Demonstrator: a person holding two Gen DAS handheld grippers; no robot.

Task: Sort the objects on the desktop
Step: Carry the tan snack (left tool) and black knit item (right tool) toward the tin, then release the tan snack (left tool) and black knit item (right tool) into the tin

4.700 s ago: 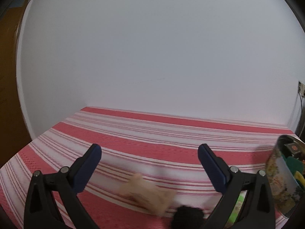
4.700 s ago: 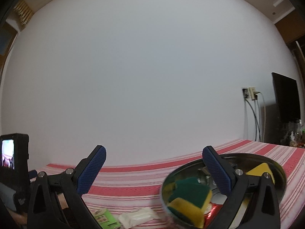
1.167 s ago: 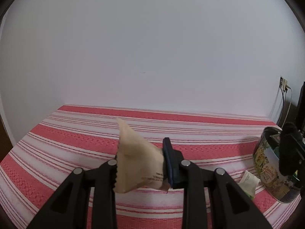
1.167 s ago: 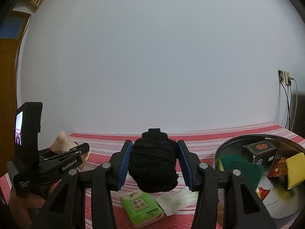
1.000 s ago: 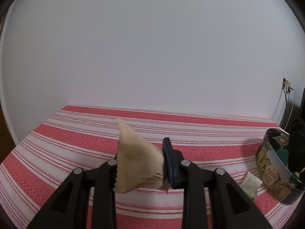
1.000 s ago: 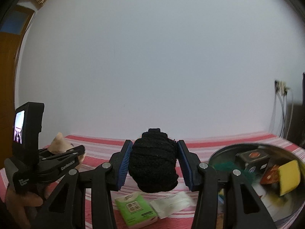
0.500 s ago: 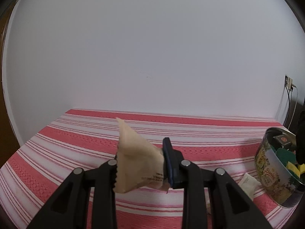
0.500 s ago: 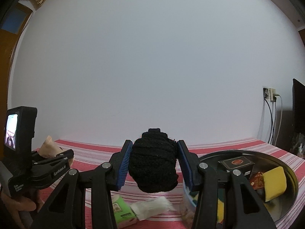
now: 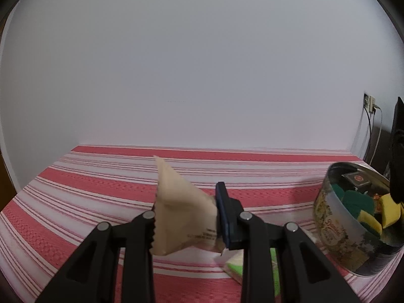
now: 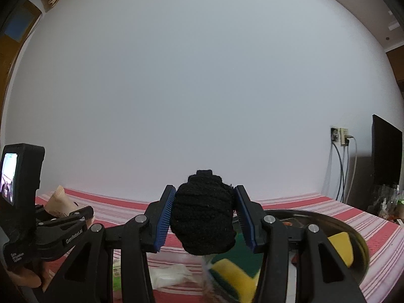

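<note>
Black knitted bundle point(image 10: 203, 213): held above the open round tin point(image 10: 358, 240), clamped between the jaws of the right gripper point(image 10: 203, 217). Yarn bulges out above and below the pads, so it reads soft and compressible, light, not slippery. Grip sits across the middle of the bundle; a hold there looks right, since loose ends would likely sag or snag on the tin's rim.

Beige paper packet point(image 9: 183, 213): pinched in the left gripper point(image 9: 186, 222), jaws clenched on its lower sealed part, pointed tip free and tilted up. Looks thin, crinkly and light, contents unknown. Best held by the crimped seam, as now; squeezing the belly could crush whatever is inside.

Tin stands at the right side of the striped tabletop point(image 9: 88, 189); green-and-yellow sponges point(image 9: 366, 209) and a small dark box point(image 9: 356, 179) already lie in it. Packet is well apart from the tin, bundle over it.

Green tissue pack point(image 9: 237, 267) and a white sachet point(image 10: 171, 276) lie on the cloth just beside the tin, not yet sorted
</note>
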